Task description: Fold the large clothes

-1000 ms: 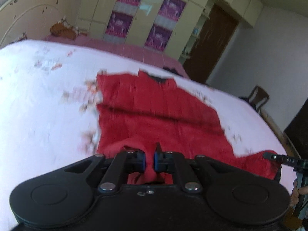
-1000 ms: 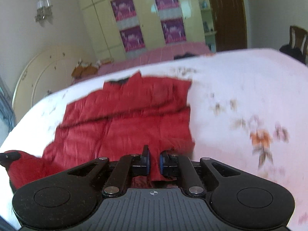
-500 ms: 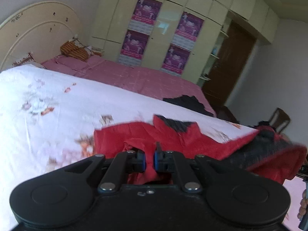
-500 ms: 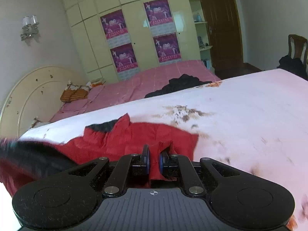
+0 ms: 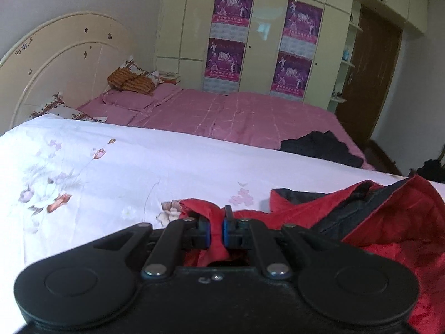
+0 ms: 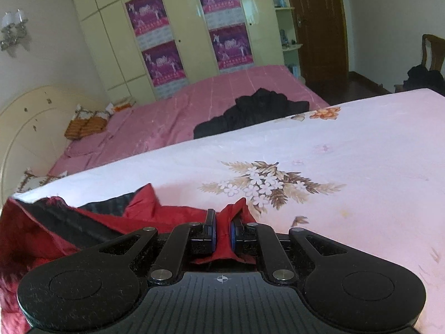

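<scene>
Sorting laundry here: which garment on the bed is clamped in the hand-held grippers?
The red jacket, pinched by the left hand-held gripper and right hand-held gripper. The black garment lies untouched on the pink sheet.

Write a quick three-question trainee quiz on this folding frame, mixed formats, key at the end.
1. True or false: the left gripper and the right gripper are each shut on the red jacket.
2. Multiple choice: the black garment lies on A) the white floral sheet, B) the pink bedspread, C) the wooden chair.
3. Fill in: the jacket's lining, showing where the cloth is turned over, is ____.

Key: 1 true; 2 B; 3 black.
</scene>
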`<action>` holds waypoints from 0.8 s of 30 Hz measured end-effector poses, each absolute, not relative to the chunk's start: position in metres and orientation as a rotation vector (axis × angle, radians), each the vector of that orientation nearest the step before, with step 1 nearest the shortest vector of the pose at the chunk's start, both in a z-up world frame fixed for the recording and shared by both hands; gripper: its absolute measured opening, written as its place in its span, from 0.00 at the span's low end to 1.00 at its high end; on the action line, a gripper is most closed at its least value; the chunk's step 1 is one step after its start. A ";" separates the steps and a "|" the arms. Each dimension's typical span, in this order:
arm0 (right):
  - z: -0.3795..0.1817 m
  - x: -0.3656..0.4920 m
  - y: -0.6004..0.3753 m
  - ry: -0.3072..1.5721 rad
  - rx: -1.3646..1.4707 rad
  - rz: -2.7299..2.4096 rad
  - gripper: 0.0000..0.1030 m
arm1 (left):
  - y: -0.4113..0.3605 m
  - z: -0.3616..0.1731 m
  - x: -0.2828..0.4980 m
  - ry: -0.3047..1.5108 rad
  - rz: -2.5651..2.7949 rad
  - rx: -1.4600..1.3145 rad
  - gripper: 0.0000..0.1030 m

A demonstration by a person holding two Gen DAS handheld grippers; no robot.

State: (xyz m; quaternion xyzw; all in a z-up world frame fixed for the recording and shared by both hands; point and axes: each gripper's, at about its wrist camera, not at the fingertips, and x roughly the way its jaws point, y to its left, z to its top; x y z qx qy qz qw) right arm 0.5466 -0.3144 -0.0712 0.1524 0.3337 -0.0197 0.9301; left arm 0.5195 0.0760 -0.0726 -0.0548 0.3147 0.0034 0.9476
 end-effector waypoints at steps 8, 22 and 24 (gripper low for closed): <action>-0.102 0.588 -0.324 0.764 0.361 -0.053 0.09 | 0.078 -0.096 0.559 0.721 0.053 -0.110 0.14; -0.103 0.609 -0.336 0.758 0.449 -0.063 0.54 | 0.089 -0.089 0.577 0.685 0.070 -0.222 0.57; -0.097 0.606 -0.337 0.717 0.445 -0.096 1.00 | 0.089 -0.080 0.571 0.617 0.108 -0.201 0.97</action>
